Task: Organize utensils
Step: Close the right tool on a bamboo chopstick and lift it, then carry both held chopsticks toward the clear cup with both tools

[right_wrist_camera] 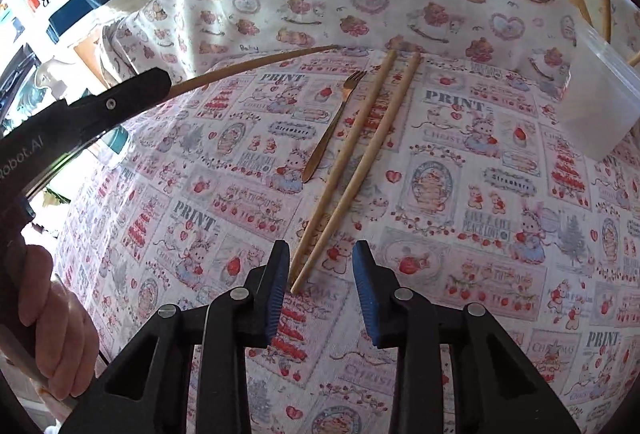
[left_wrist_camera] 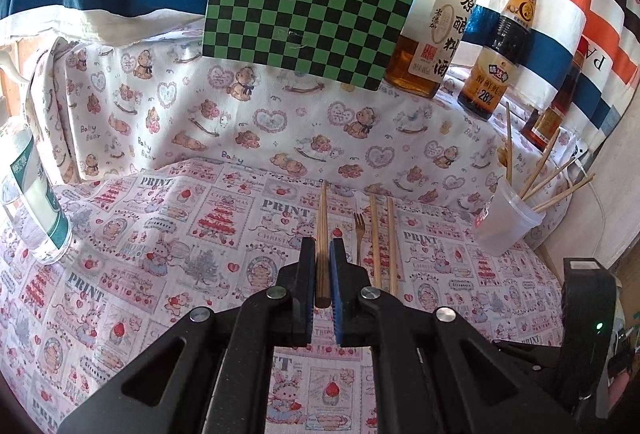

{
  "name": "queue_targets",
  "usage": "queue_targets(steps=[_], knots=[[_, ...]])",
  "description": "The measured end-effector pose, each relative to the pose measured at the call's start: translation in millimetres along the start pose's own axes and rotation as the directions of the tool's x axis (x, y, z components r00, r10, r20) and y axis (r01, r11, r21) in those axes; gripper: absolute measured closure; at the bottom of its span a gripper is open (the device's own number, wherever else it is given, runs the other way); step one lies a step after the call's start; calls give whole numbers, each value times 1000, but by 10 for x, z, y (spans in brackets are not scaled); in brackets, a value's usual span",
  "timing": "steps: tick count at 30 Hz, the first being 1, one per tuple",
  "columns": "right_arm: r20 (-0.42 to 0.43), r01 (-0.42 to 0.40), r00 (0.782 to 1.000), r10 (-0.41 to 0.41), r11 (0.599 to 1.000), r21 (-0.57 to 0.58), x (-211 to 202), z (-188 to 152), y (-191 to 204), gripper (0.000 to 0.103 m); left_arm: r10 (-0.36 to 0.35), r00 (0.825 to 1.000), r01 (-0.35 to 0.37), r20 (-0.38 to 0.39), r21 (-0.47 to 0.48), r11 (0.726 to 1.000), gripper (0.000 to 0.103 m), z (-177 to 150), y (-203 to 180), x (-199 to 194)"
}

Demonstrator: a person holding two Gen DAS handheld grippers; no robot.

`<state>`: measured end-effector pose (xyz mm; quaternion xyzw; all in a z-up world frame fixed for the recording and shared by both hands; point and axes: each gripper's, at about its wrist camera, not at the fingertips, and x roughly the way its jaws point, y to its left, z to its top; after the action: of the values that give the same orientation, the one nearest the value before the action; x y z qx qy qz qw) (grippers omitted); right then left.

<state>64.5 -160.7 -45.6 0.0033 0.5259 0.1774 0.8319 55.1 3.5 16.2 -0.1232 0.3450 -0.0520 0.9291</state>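
Note:
My left gripper (left_wrist_camera: 322, 266) is shut on a brown wooden chopstick (left_wrist_camera: 322, 230) that points away over the printed cloth; the same chopstick (right_wrist_camera: 256, 64) juts from the left gripper's finger at the left of the right wrist view. Two lighter chopsticks (right_wrist_camera: 352, 162) lie side by side on the cloth, with a small gold fork (right_wrist_camera: 330, 126) to their left. My right gripper (right_wrist_camera: 320, 270) hangs open just above their near ends, which sit between the jaws close to the left pad, untouched. A clear plastic cup (left_wrist_camera: 506, 218) at the right holds several chopsticks.
A green checkered board (left_wrist_camera: 308, 10) leans at the back with sauce bottles (left_wrist_camera: 496, 50) to its right. A water bottle (left_wrist_camera: 34, 194) stands at the left. A person's hand (right_wrist_camera: 60, 322) grips the left tool's handle. The cup (right_wrist_camera: 600, 94) stands at the right of the cloth.

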Motion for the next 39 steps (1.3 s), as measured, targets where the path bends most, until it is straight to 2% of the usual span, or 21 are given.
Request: queue_targets(steps=[2, 8, 12, 15, 21, 23, 25, 27, 29, 33, 35, 39], knots=[[-3, 36, 999, -36, 999, -16, 31, -6, 32, 69, -5, 1000, 5, 4, -14, 1000, 97, 9, 33, -4], [-14, 56, 998, -57, 998, -32, 75, -21, 18, 74, 35, 999, -35, 31, -2, 999, 95, 17, 40, -15], [-2, 103, 995, -104, 992, -66, 72, -57, 55, 83, 27, 1000, -27, 15, -8, 1000, 95, 10, 56, 17], [28, 181, 983, -180, 982, -46, 40, -66, -39, 83, 38, 999, -38, 16, -7, 999, 95, 9, 52, 26], [53, 235, 971, -232, 970, -54, -16, -124, -189, 84, 31, 999, -31, -3, -11, 999, 95, 13, 71, 62], [64, 258, 965, -256, 966, -28, -35, -150, -222, 96, 38, 999, -37, -22, 11, 999, 95, 2, 42, 99], [71, 238, 968, -240, 971, 35, -85, -139, -316, 97, 26, 999, -26, -36, 14, 1000, 96, -13, 28, 128], [119, 220, 967, -228, 973, 72, -205, -124, -377, 97, 19, 999, -18, -35, 21, 1000, 97, -17, 14, 124], [211, 220, 949, -233, 972, 82, -443, -124, -398, 97, 26, 999, -25, -22, 27, 999, 97, -11, 2, 99], [396, 181, 893, -214, 976, 120, -1008, -131, -456, 97, 9, 1000, -10, 26, 28, 1000, 97, 16, 7, 1], [437, 181, 872, -222, 974, 135, -1209, -116, -460, 97, -11, 998, 8, 69, 45, 999, 97, 32, -6, -88], [459, 191, 857, -235, 971, 142, -1462, -56, -462, 97, -46, 989, 37, 140, 66, 997, 97, 42, -37, -242]])
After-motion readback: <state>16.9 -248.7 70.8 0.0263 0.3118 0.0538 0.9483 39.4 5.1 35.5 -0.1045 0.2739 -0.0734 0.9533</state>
